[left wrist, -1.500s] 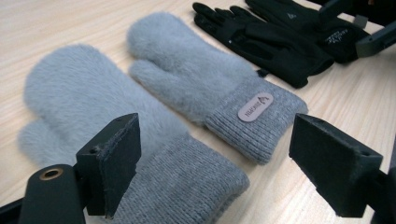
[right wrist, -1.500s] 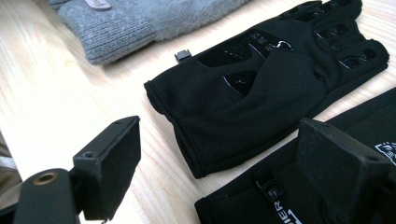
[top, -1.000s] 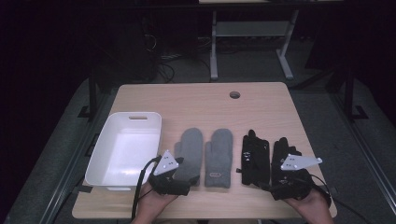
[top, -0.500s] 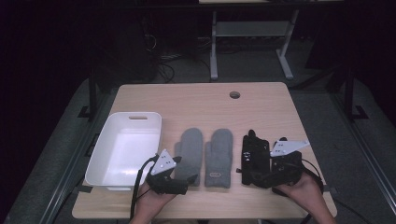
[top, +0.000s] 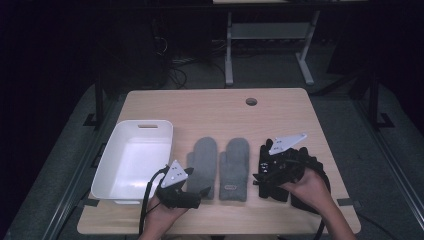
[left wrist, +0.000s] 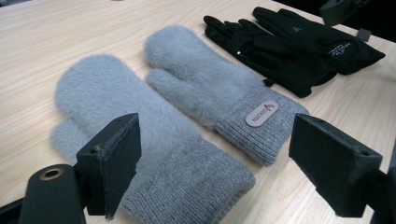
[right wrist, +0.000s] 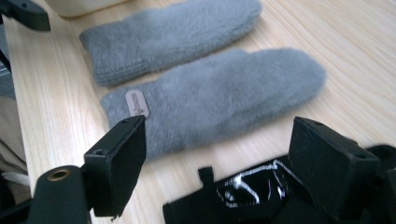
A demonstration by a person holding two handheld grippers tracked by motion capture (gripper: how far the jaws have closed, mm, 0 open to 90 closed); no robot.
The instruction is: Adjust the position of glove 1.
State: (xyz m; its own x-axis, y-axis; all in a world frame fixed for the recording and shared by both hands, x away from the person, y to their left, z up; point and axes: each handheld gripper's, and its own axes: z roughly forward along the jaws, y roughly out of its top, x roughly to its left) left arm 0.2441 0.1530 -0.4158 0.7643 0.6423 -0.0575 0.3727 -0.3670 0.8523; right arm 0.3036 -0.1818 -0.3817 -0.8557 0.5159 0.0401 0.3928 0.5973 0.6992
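1. 2 pairs lie in a row to the right of the white bin (top: 107,161). The grey mittens (top: 204,160) are just beside it, and the black gloves (left wrist: 273,58) are farther from it, beyond the mittens.
2. The right gripper (right wrist: 217,154) hovers over the black gloves on the side away from the bin. Its jaws are spread wide and have just been closing a little. A glossy glove cuff lies below and between them, but the pads are not pressing on it.
3. The left gripper (left wrist: 210,163) sits at the knitted cuff of the mitten nearest the bin, jaws spread, gripping nothing.
4. The step in hand looks like a pick of 1 black glove. Bring the right jaws down so that 1 pad goes on each side of the cuff, and pinch 1 layer of fabric rather than both gloves.
5. The gloves touch each other, so a lift towards the bin could drag the 2nd one along. Lift slowly and watch for that.
6. Limp fabric will droop, so carry it high enough to pass over the mittens and the bin's rim.
7. The table (top: 210,107) is pale wood grain with a round cable hole (top: 251,101) far from the bin, near the back edge.
8. Beyond the bin the room is dark, with a grey floor (top: 345,115), a light desk frame (top: 229,55) and loose cables (top: 175,65).
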